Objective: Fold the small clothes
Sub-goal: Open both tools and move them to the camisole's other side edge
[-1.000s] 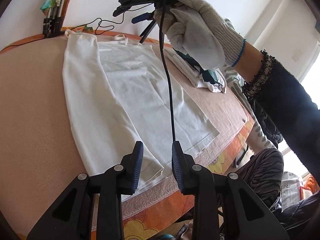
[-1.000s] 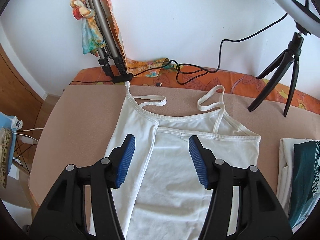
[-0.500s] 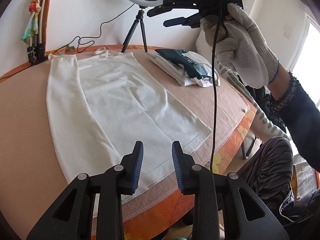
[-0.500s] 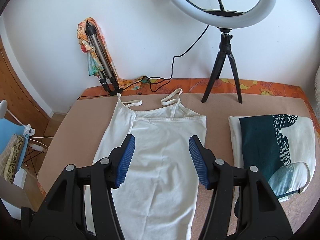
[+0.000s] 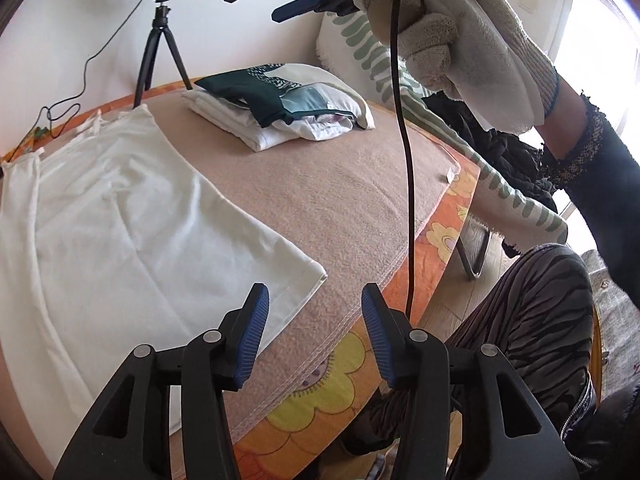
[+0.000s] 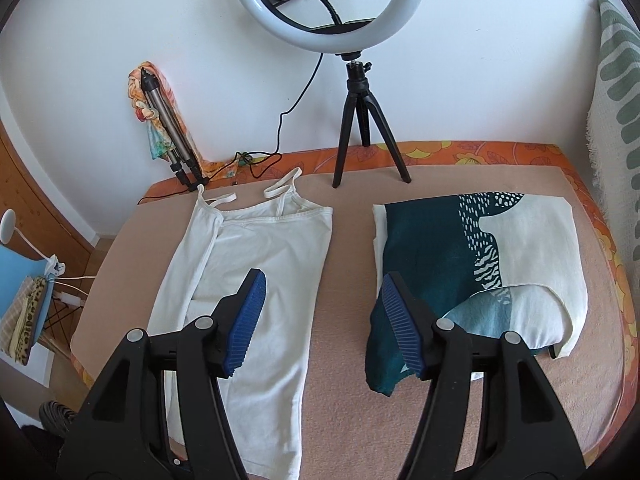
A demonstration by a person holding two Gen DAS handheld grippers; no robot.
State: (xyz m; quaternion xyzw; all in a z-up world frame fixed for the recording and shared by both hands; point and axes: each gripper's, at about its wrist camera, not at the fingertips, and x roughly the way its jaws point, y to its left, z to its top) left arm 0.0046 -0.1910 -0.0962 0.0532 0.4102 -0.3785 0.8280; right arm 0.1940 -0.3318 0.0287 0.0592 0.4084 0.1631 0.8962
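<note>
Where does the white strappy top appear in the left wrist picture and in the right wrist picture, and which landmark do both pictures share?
Left wrist view: the white strappy top lies flat in the left half, its hem corner near the left tongs.
Right wrist view: it lies left of centre, straps toward the wall, partly behind the right tongs.
Shared landmark: the ring light tripod.

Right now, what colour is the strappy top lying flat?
White; the strappy top shows best in the right wrist view.
</note>
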